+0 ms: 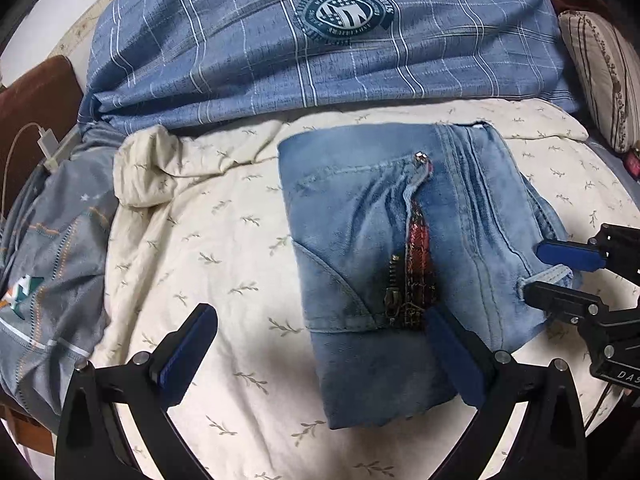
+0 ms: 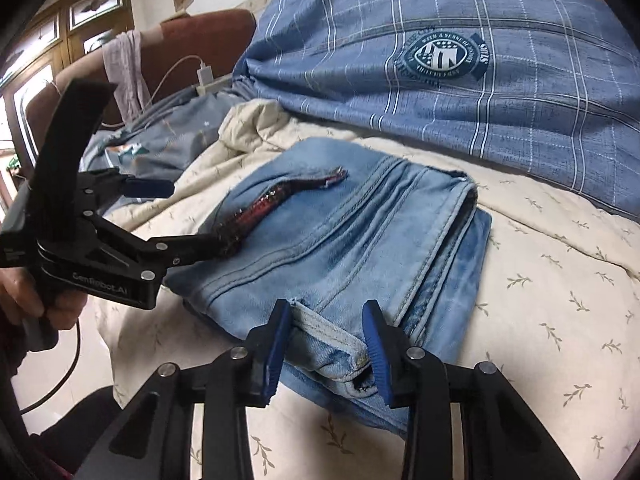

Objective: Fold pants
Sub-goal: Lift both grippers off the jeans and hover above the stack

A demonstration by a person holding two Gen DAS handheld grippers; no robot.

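- Right gripper (image 2: 328,344) straddles a belt loop (image 2: 332,340) at the jeans' (image 2: 360,232) waistband, pads flanking it, not visibly pressing.
- Left gripper (image 1: 320,356) hangs spread wide above the folded jeans on the cream quilt (image 1: 224,248).

The left gripper (image 2: 192,216) body carries the raised lettering "GenRobot.AI", the right gripper (image 1: 560,276) shows the partial letters "DAS" at the picture's edge, and the round crest on the blue plaid duvet (image 2: 444,56) holds lettering too small to read.
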